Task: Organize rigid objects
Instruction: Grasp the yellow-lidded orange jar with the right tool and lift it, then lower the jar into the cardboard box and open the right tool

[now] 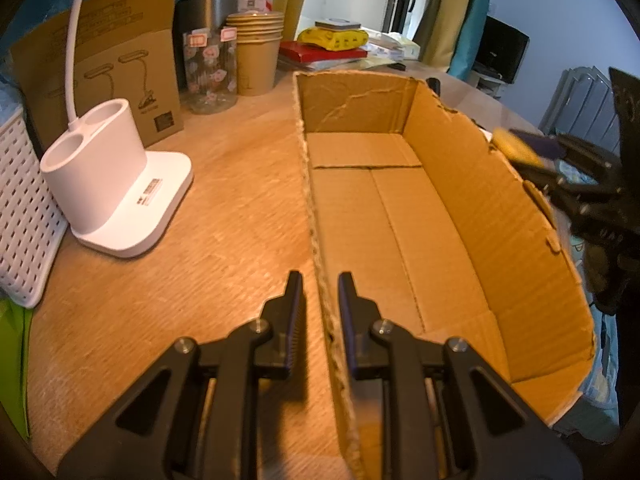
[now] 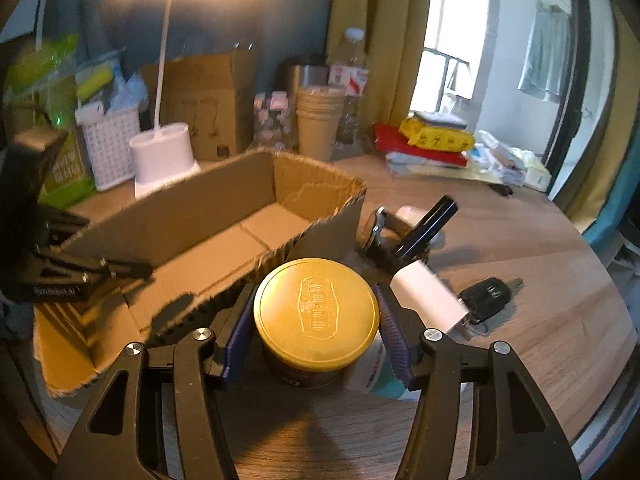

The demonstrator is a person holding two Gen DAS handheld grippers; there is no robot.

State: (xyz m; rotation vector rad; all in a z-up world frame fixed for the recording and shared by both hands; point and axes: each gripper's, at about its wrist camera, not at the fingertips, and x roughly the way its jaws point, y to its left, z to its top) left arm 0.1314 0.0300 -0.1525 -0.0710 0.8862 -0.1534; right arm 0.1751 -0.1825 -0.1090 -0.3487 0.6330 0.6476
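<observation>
An open cardboard box [image 1: 400, 216] lies on the wooden table; nothing shows inside it. My left gripper [image 1: 319, 292] straddles its near left wall, jaws close together around the cardboard edge. My right gripper [image 2: 316, 316] is shut on a round tin with a yellow embossed lid [image 2: 316, 312], held just outside the box's near wall [image 2: 256, 256]. In the left wrist view the right gripper [image 1: 532, 152] and the tin's yellow lid [image 1: 516, 146] show beyond the box's right wall. A white cylinder [image 2: 430, 300], a car key [image 2: 486, 296], a black object [image 2: 428, 228] and a metal ring [image 2: 378, 224] lie right of the box.
A white lamp base [image 1: 116, 192], white woven basket [image 1: 24, 216], brown lamp carton [image 1: 104, 60], patterned jar [image 1: 210, 68], paper cups [image 1: 256, 52] and steel flask [image 1: 208, 12] stand left and behind. Red and yellow packets [image 2: 436, 140] are stacked at the back right.
</observation>
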